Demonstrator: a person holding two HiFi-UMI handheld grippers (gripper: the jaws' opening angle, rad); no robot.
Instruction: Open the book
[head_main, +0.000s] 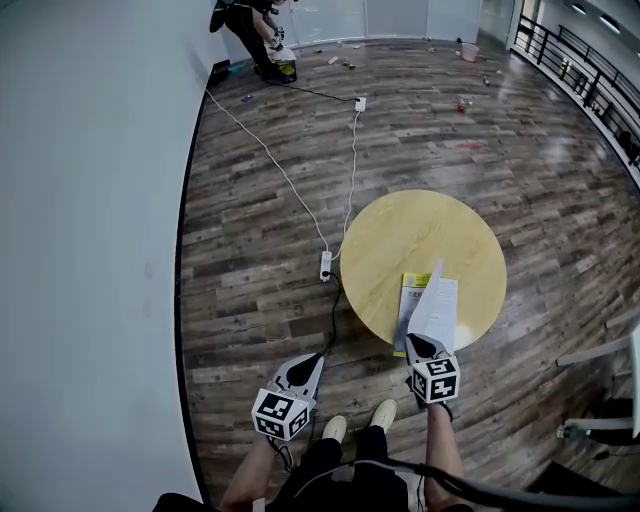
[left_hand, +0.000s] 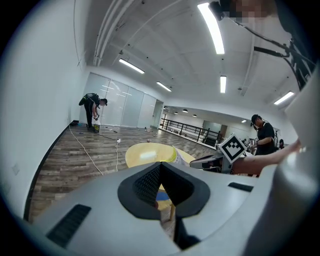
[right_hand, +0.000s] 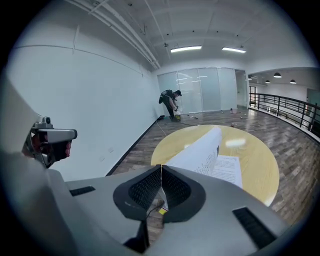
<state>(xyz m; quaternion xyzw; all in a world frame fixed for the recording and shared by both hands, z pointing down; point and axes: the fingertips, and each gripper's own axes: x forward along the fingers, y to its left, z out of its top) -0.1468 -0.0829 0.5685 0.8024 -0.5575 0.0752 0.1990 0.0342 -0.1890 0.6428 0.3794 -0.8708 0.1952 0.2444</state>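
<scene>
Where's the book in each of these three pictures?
Head view: book lower right of centre, at the near edge of the round table.
Left gripper view: book just above centre, right edge of the table.
Right gripper view: book centre right, one page raised.
Shared landmark: the round table.

- Left gripper (head_main: 318, 358) and right gripper (head_main: 413, 341): grey shells, black ribbed pads (right_hand: 145, 189).
- Marker cubes (head_main: 281, 414): white faces, black square patterns.
- Black shorts (head_main: 335, 465), pale shoes (head_main: 334, 429).
- Black cable (head_main: 470, 490) at the waist.

I see a pale yellow tabletop (head_main: 400, 235). On it, the book (head_main: 447, 305) has white pages with black print and a yellow-green cover. Around the tabletop, the floor (head_main: 260, 250) is streaky grey-brown planks. The left tongs (head_main: 318, 360) and right tongs (head_main: 415, 343) carry black-and-white square markers.
</scene>
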